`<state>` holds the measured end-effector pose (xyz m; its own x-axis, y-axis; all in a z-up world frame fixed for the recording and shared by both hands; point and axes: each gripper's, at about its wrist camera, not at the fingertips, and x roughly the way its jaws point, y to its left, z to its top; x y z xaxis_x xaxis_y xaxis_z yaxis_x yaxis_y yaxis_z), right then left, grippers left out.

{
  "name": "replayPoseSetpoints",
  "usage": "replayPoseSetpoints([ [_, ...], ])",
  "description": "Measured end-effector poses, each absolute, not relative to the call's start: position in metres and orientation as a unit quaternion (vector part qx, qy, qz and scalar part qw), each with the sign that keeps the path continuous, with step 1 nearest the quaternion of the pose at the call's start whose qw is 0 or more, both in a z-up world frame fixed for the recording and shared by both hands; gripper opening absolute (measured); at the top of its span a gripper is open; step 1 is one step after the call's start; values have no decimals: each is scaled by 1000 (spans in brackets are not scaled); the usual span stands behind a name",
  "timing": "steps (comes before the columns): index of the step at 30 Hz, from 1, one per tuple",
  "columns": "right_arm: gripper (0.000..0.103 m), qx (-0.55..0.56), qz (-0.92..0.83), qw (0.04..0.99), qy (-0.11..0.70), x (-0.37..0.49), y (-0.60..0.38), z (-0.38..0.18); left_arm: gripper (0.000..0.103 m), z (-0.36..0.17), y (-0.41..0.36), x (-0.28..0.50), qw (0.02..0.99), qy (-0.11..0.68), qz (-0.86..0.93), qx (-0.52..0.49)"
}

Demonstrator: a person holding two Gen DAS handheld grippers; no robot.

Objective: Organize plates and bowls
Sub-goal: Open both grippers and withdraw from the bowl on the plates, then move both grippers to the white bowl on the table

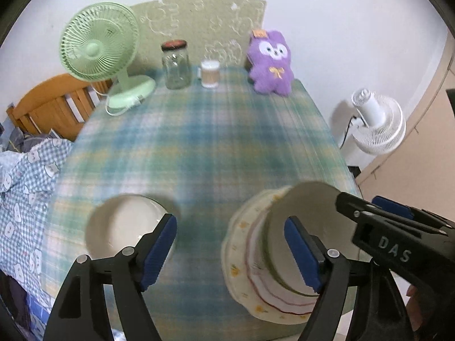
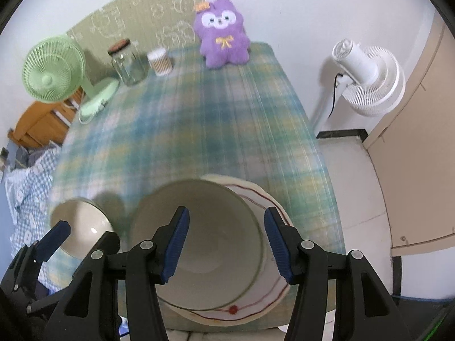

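Note:
A cream bowl with a green rim [image 2: 199,244] sits on a stack of cream plates [image 2: 256,307] with red wavy lines at the table's near right; it also shows in the left wrist view [image 1: 301,213], on the plates [image 1: 250,272]. My right gripper [image 2: 226,244] is open, its blue pads straddling the bowl's right rim, one inside and one outside. A second white bowl [image 1: 125,227] stands to the left on the tablecloth, also in the right wrist view [image 2: 79,227]. My left gripper [image 1: 230,250] is open and empty, between the two bowls.
At the far end of the plaid-covered table [image 1: 199,130] stand a green desk fan [image 1: 99,48], a glass jar [image 1: 175,64], a small cup [image 1: 210,74] and a purple plush toy [image 1: 270,62]. A white floor fan [image 2: 366,79] is right of the table; a wooden chair [image 1: 51,105] left.

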<state>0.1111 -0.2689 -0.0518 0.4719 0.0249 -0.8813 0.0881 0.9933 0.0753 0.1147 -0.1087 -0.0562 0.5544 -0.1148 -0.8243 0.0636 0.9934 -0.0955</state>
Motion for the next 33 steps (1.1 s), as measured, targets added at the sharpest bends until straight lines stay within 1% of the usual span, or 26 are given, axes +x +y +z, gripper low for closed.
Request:
replayPoseSetpoints([
  [5,58,63,-32,867,493,104,-237,-39,80,-48,-76,120,888,457,-58,-14],
  [12,59,74,-29,877,475,97,-184,-35,80,-47,-37,120,892,446,-68,27],
  [20,59,79,-23,874,478,98,-136,-51,79,-62,0,121,889,450,-66,58],
  [23,59,84,-15,868,488,99,-123,-63,77,-72,7,123,884,458,-69,66],
  [26,59,85,-10,861,501,101,-112,-76,73,-81,13,124,879,465,-70,74],
  [29,59,86,-3,852,517,103,-101,-90,65,-91,17,126,874,473,-72,80],
  [31,59,91,-1,845,526,105,-96,-99,55,-98,21,128,870,481,-74,82],
  [32,59,93,0,843,529,106,-95,-103,52,-102,22,129,868,484,-75,84],
  [33,59,94,0,840,534,108,-94,-107,45,-105,24,131,866,488,-75,85],
])
